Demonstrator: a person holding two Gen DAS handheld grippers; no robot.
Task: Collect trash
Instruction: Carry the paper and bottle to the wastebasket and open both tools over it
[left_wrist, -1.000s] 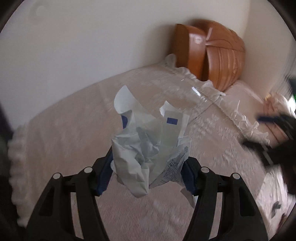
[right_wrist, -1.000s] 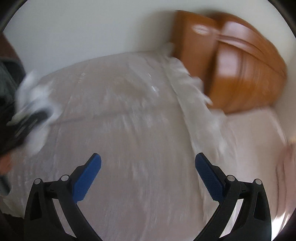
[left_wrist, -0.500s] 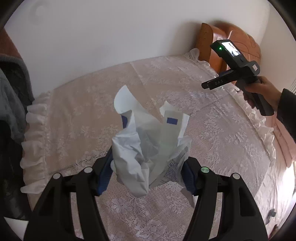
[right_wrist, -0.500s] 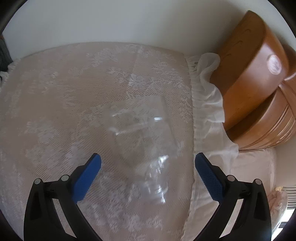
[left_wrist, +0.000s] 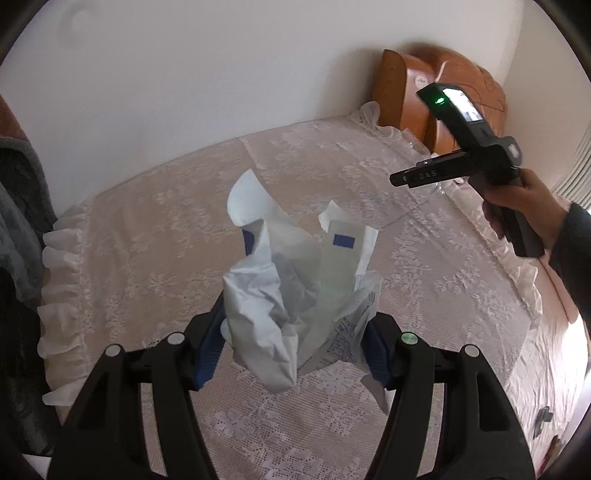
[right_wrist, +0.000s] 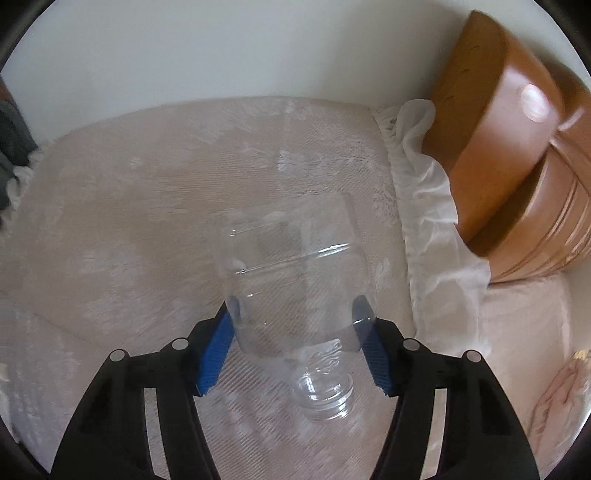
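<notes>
Bed (left_wrist: 155, 229), lace coverlet, wooden headboard (right_wrist: 517, 155). Your left gripper (left_wrist: 295, 332) clamps crumpled paper (left_wrist: 291, 295) aloft, freeing the bed. Your right gripper (right_wrist: 295, 332) brackets a clear plastic bottle (right_wrist: 291, 280) lying there, pads touching for pickup.

A bed (left_wrist: 155, 236) fills both views, covered by a pale lace bedspread (right_wrist: 122, 236) with a floral pattern and a ruffled white frill (left_wrist: 61, 317) along its edge. A curved orange-brown wooden headboard (right_wrist: 517, 158) stands at the far corner against a plain white wall (left_wrist: 221, 74). Grey fabric (left_wrist: 18, 229) hangs at the left edge.
</notes>
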